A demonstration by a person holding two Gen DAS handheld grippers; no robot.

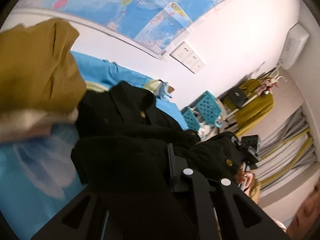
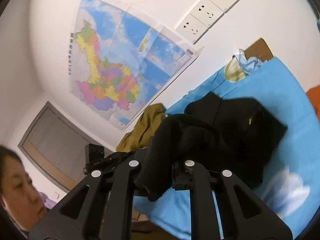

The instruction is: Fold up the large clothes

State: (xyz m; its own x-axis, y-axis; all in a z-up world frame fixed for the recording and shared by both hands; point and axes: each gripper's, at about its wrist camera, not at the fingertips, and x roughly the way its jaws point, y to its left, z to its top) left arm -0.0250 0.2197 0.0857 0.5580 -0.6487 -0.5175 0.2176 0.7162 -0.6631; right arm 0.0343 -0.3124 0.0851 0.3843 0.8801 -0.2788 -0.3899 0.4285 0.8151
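A black coat with gold buttons (image 1: pixel 130 124) lies bunched on a blue sheet (image 1: pixel 26 172). It also shows in the right wrist view (image 2: pixel 240 124). My left gripper (image 1: pixel 160 170) is buried in the black cloth, which drapes over its fingers; it looks shut on the coat. My right gripper (image 2: pixel 162 160) is shut on a fold of the black coat, which hangs between its fingers down to the sheet (image 2: pixel 280 92). The right gripper shows at the coat's far end in the left wrist view (image 1: pixel 250 150).
An olive-brown garment (image 1: pixel 38 68) lies beside the coat, also in the right wrist view (image 2: pixel 144 128). Teal baskets (image 1: pixel 204 108) and a clothes rack (image 1: pixel 256 98) stand beyond the bed. A map (image 2: pixel 120 60) and sockets (image 2: pixel 208 12) are on the wall. The person's face (image 2: pixel 18 182) is close.
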